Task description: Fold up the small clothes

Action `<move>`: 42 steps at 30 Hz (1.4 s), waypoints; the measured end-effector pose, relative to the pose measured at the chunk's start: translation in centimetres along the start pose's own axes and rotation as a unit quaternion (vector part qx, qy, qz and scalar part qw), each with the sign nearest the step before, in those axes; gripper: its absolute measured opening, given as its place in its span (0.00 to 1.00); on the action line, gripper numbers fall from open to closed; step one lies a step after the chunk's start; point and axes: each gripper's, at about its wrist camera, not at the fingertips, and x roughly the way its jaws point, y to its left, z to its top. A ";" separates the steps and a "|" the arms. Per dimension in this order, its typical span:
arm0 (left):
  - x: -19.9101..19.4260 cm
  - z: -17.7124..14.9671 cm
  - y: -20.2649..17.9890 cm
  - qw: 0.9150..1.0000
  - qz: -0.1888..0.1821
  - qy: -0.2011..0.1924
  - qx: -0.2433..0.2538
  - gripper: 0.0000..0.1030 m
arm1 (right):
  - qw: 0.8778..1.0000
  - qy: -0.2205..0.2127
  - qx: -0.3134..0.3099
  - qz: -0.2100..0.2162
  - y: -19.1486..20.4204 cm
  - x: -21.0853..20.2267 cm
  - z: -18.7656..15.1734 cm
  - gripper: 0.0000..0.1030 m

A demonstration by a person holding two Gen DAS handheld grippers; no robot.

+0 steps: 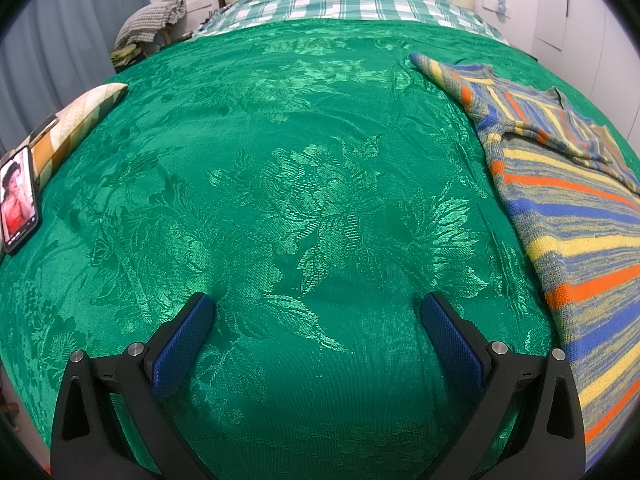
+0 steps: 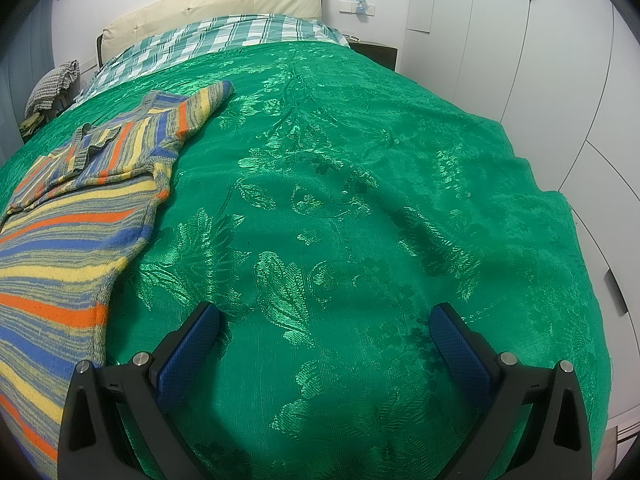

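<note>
A striped knit sweater (image 1: pixel 572 216) in grey, blue, yellow and orange lies flat on the green bedspread (image 1: pixel 280 184). It fills the right side of the left wrist view. In the right wrist view the sweater (image 2: pixel 68 240) is at the left, with one sleeve (image 2: pixel 200 110) stretched toward the head of the bed. My left gripper (image 1: pixel 318 312) hovers open over bare bedspread, to the left of the sweater. Over the bedspread (image 2: pixel 360 200) to the right of the sweater, my right gripper (image 2: pixel 324 324) is open too. Neither holds anything.
A phone (image 1: pixel 18 204) with a lit screen rests against a patterned cushion (image 1: pixel 76 124) at the bed's left edge. A checked sheet (image 1: pixel 344 4) and cream headboard (image 2: pixel 216 4) are at the far end. White wardrobe doors (image 2: pixel 560 60) stand along the right.
</note>
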 end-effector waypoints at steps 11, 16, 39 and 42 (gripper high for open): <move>0.0 0.2 0.3 1.000 -0.010 0.007 -0.005 0.99 | 1.000 0.005 -0.001 -0.001 0.0 -0.2 0.2 1.00; -4.1 0.6 2.7 0.994 -0.087 0.052 -0.046 0.98 | 0.996 0.073 -0.022 0.036 -0.8 -0.8 2.7 0.99; -7.9 -6.4 -4.8 0.943 -0.233 0.235 0.027 0.04 | 0.880 0.393 -0.154 0.218 7.9 -7.9 -4.2 0.06; -9.5 -1.7 -1.6 0.926 -0.305 0.218 -0.049 0.04 | 0.872 0.383 -0.086 0.292 6.9 -8.8 -0.9 0.06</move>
